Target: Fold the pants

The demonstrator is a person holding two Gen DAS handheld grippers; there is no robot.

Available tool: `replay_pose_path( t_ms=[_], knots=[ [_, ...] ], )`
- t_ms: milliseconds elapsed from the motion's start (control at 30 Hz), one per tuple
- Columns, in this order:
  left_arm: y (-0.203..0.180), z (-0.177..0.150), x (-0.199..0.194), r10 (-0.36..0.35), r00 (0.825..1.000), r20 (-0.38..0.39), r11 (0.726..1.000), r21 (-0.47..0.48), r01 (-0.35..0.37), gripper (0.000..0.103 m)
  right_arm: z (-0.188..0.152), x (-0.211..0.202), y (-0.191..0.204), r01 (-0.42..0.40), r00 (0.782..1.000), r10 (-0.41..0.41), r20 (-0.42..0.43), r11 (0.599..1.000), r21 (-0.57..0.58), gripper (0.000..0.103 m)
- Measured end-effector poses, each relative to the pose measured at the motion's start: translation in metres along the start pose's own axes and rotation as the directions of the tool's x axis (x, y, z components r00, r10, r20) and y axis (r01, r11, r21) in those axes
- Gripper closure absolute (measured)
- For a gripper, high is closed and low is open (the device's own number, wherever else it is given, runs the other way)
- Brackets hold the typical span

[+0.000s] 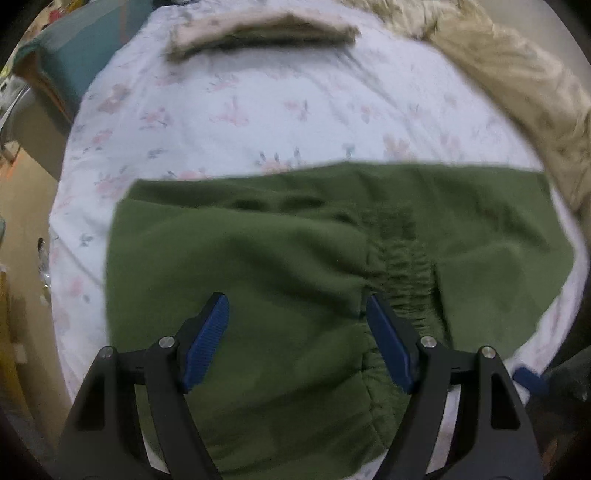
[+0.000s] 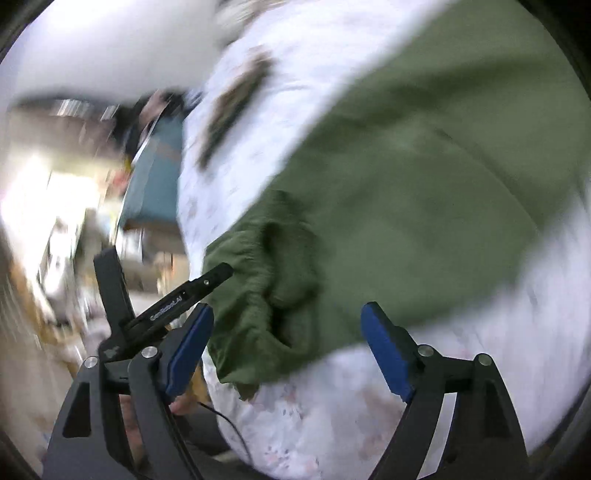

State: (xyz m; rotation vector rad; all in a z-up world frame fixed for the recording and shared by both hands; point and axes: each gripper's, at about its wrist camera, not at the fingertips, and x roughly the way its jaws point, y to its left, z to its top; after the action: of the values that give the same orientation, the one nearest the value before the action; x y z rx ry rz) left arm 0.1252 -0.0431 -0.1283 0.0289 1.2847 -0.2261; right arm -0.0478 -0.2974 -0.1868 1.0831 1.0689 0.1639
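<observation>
Scene: green pants (image 1: 295, 258) lying on a floral white bedsheet (image 1: 258, 110), both wrist views, right view badly motion-blurred.
Pants position: spread across the near half of the sheet in the left wrist view; far edge runs straight across the frame, fabric looks doubled over, gathered elastic waistband (image 1: 402, 266) bunched right of centre.
Pants in right view: same green pants (image 2: 406, 184) fill the upper right, gathered waistband end (image 2: 266, 288) hangs toward the bed's edge, lower left of the fabric.
Left gripper: left gripper (image 1: 297, 332) above the pants, pointing steeply down, jaws wide apart, blue pads (image 1: 205, 343) clear of the cloth, nothing pinched between them.
Right gripper: right gripper (image 2: 286, 347) jaws spread wide, blue pads (image 2: 386, 350) not pressing anything; the waistband end sits between and beyond the fingers, contact cannot be told through the blur.
Other gripper seen: black body of the left gripper (image 2: 177, 299) shows at lower left of the right view, beside the waistband end.
Bed extras: folded beige garment (image 1: 262, 33) at the far side of the sheet, well apart from the pants; crumpled tan blanket (image 1: 517, 81) along the right edge.
Off the bed: teal box (image 1: 74, 55) at upper left, beside the mattress.
Background right view: bright blurred room, details unreadable.
</observation>
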Motion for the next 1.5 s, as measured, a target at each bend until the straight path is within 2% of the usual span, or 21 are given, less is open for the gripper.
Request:
replay_pose_path(
  t_ms=[67,133,200,333,400,467,567,667,700,800,1033,1100,1200,1233,1267,1300,1333,1400,1467,1500],
  knots=[
    [-0.001,-0.001,0.018,0.026,0.999,-0.035,1.000,0.003,-0.026,0.028,-0.014,0.009,-0.026,0.009,1.000,-0.008,-0.008,0.995,0.101,0.018],
    [0.003,-0.002,0.026,0.022,0.999,-0.028,1.000,-0.015,-0.022,0.026,-0.014,0.014,-0.052,0.018,1.000,-0.015,-0.018,0.982,0.186,0.018],
    [0.006,-0.002,0.028,0.015,1.000,-0.021,0.999,-0.029,-0.016,0.025,-0.008,0.016,-0.068,-0.031,0.999,0.026,0.021,0.969,0.244,0.021],
    [0.008,-0.004,0.027,0.010,1.000,-0.021,0.999,-0.043,-0.011,0.025,0.019,0.000,-0.065,0.005,0.988,-0.036,0.149,0.979,0.203,0.021],
    [0.008,-0.005,0.027,0.008,1.000,-0.016,0.999,-0.035,-0.009,0.025,0.044,-0.016,-0.079,0.016,0.969,-0.075,0.235,0.970,0.243,0.021],
    [0.009,-0.005,0.028,0.005,1.000,-0.017,0.999,-0.035,-0.005,0.024,0.065,-0.027,-0.092,-0.013,0.956,-0.076,0.284,0.953,0.301,0.021],
    [0.009,-0.003,0.031,0.004,1.000,-0.018,1.000,-0.030,-0.005,0.024,0.115,-0.047,-0.104,0.011,0.926,-0.128,0.355,0.950,0.313,0.021],
    [0.008,-0.003,0.034,0.003,1.000,-0.017,1.000,-0.022,-0.003,0.023,0.151,-0.057,-0.119,-0.046,0.915,-0.088,0.394,0.947,0.319,0.021],
    [0.008,-0.004,0.034,0.002,1.000,-0.017,1.000,-0.019,-0.002,0.023,0.157,-0.058,-0.121,-0.050,0.911,-0.086,0.404,0.948,0.314,0.021],
    [0.009,-0.004,0.033,-0.007,1.000,-0.018,1.000,-0.018,0.007,0.023,0.172,-0.082,-0.123,-0.004,0.867,-0.141,0.477,0.957,0.290,0.023],
    [0.010,-0.003,0.035,-0.003,1.000,-0.026,1.000,-0.025,0.002,0.023,0.208,-0.109,-0.149,-0.001,0.824,-0.199,0.531,0.936,0.352,0.027],
    [0.009,-0.003,0.035,-0.003,1.000,-0.026,1.000,-0.022,0.003,0.023,0.214,-0.115,-0.153,0.024,0.801,-0.232,0.553,0.934,0.357,0.028],
    [0.009,-0.003,0.035,-0.003,1.000,-0.027,1.000,-0.022,0.002,0.023,0.209,-0.131,-0.172,-0.025,0.778,-0.232,0.583,0.917,0.397,0.040],
    [0.009,-0.003,0.035,-0.003,1.000,-0.027,1.000,-0.021,0.002,0.023,0.208,-0.133,-0.173,-0.029,0.774,-0.238,0.586,0.912,0.409,0.051],
    [0.009,-0.003,0.035,-0.003,1.000,-0.027,1.000,-0.022,0.003,0.023,0.207,-0.134,-0.177,-0.016,0.772,-0.260,0.580,0.904,0.427,0.066],
    [0.009,-0.003,0.035,-0.004,1.000,-0.027,1.000,-0.022,0.004,0.023,0.207,-0.134,-0.179,-0.004,0.770,-0.274,0.577,0.901,0.433,0.075],
    [0.010,-0.003,0.035,-0.006,1.000,-0.029,1.000,-0.023,0.005,0.023,0.210,-0.134,-0.178,0.021,0.764,-0.293,0.575,0.902,0.432,0.091],
    [0.010,-0.002,0.035,-0.007,0.999,-0.032,1.000,-0.025,0.007,0.023,0.209,-0.137,-0.167,0.056,0.749,-0.295,0.593,0.920,0.387,0.098],
    [0.009,-0.002,0.035,-0.007,0.999,-0.032,1.000,-0.026,0.006,0.023,0.207,-0.142,-0.152,0.077,0.733,-0.278,0.621,0.941,0.330,0.099],
    [0.009,-0.002,0.034,-0.006,0.999,-0.033,1.000,-0.025,0.006,0.023,0.204,-0.146,-0.137,0.096,0.716,-0.266,0.646,0.954,0.286,0.100]
  ],
)
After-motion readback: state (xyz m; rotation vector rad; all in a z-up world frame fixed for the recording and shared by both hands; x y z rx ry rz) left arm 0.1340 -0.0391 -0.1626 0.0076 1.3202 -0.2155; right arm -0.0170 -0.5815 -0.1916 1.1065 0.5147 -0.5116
